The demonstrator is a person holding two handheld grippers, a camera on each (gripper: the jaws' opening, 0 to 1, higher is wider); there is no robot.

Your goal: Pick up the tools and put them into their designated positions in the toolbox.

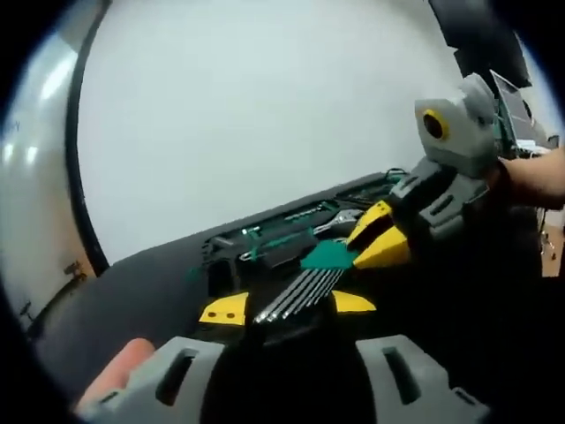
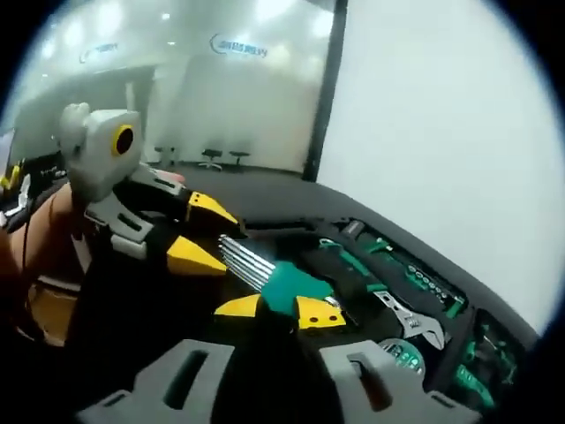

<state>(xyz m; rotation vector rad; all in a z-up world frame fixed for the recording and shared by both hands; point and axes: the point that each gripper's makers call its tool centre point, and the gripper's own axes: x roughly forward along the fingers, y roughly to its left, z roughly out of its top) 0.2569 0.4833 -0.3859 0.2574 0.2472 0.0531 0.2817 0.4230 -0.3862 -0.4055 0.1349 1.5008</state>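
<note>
above the toolbox (image 2: 415, 291), hex key set (image 2: 265, 269) between both grippers, no legible label

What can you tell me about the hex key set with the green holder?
The hex key set is a fan of silvery metal rods bundled in a green plastic holder. Both hand-held grippers pinch it between yellow tips: the right hand-held gripper at the holder end, the left hand-held gripper on the rods. It hangs tilted above the open toolbox.

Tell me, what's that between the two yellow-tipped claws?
A set of hex keys in a green holder: silver rods at the left gripper, holder at the right gripper. Both gripper views show it, above the open toolbox.
</note>
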